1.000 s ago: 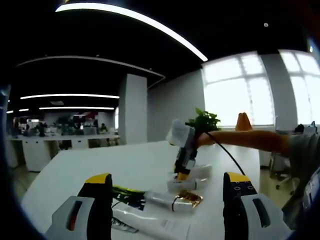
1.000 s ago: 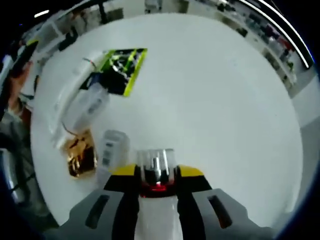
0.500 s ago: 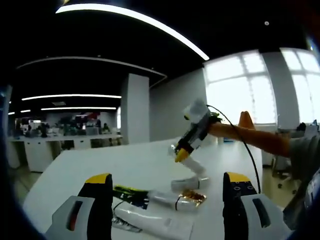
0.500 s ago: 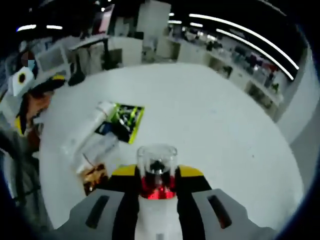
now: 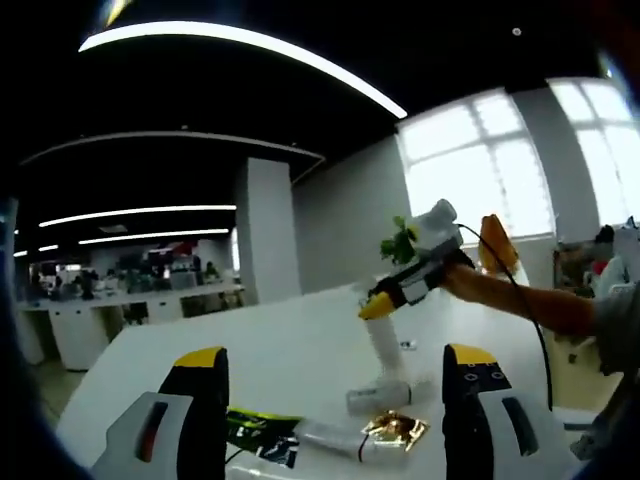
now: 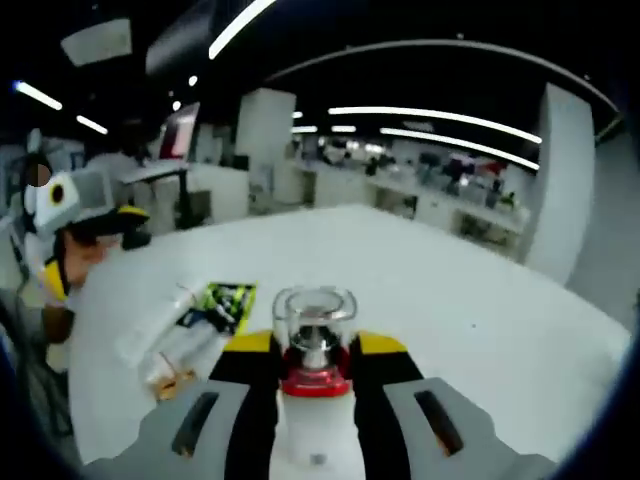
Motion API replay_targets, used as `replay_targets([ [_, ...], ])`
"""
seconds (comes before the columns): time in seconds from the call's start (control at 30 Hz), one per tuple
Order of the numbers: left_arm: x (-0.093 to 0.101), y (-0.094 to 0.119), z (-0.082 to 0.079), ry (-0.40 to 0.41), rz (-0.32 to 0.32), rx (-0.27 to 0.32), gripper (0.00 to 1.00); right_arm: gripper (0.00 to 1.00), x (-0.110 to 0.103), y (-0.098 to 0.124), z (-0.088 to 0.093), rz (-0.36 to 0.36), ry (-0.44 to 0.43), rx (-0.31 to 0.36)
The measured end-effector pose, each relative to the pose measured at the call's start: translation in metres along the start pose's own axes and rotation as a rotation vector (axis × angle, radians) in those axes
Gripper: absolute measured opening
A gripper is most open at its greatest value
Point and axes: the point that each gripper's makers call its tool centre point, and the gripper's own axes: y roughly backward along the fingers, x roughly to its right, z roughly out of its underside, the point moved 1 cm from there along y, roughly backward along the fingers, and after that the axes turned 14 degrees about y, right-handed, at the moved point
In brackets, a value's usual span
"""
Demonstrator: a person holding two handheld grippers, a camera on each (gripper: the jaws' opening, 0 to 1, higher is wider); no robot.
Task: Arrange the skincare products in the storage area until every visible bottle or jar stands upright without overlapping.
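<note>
Lifted and tipped since a second ago, the right gripper (image 6: 316,352) now points across the table instead of down at it, and it keeps its yellow-tipped jaws closed on a white pump bottle with a red collar and clear plastic cap (image 6: 314,340), which stands upright between them in the right gripper view. Beyond the bottle lies the round white table (image 6: 480,300), with a small cluster of products on its left part: a green and black sachet (image 6: 226,300), lying flat, and just beside it, nearer the camera, two white tubes (image 6: 180,345) on their sides, with a gold foil packet (image 6: 176,380) touching their near end. At the left edge the left gripper (image 6: 75,215) shows in a person's hand. In the left gripper view, the left gripper (image 5: 325,400) hangs above the table with its jaws wide apart and nothing between them. Past them sit the same sachet (image 5: 255,430), a lying white tube (image 5: 335,435) and the gold packet (image 5: 395,428); behind these a short white bottle (image 5: 378,396) lies on its side. Above it the right gripper (image 5: 415,270), held by an outstretched arm (image 5: 520,300), carries the white pump bottle (image 5: 385,345) hanging below its jaws, clear of the table. No tray or box holds any of the products; all rest directly on the tabletop.
</note>
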Motion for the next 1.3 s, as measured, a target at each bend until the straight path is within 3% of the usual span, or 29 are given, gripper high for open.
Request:
replay_targets([
  [0.1, 0.006, -0.016, -0.002, -0.012, 0.022, -0.002, 0.9, 0.25, 0.003, 0.003, 0.001, 0.031, -0.032, 0.048],
  [0.27, 0.016, -0.053, -0.003, -0.039, 0.047, -0.025, 0.91, 0.25, 0.002, -0.001, -0.001, 0.022, -0.084, 0.123],
  [0.5, 0.013, -0.12, 0.024, -0.039, 0.036, -0.142, 0.9, 0.26, -0.004, -0.006, -0.009, 0.037, -0.048, 0.201],
  [0.67, 0.011, -0.152, 0.043, 0.048, 0.043, -0.218, 0.87, 0.26, 0.0, -0.003, -0.007, 0.093, -0.095, 0.226],
  [0.83, 0.019, -0.161, 0.066, 0.067, 0.069, -0.289, 0.81, 0.26, -0.001, -0.001, -0.01, 0.139, -0.092, 0.264],
  [1.0, 0.022, -0.166, 0.08, 0.12, 0.101, -0.315, 0.8, 0.27, -0.004, 0.0, -0.013, 0.167, -0.057, 0.304],
  [1.1, 0.023, -0.167, 0.086, 0.097, 0.099, -0.338, 0.78, 0.27, -0.007, 0.0, -0.015, 0.173, -0.029, 0.32],
  [1.2, 0.025, -0.169, 0.087, 0.083, 0.092, -0.334, 0.76, 0.29, -0.007, -0.002, -0.016, 0.182, 0.06, 0.312],
  [1.3, 0.025, -0.172, 0.088, 0.038, 0.078, -0.332, 0.72, 0.38, -0.011, -0.003, -0.014, 0.189, 0.075, 0.304],
])
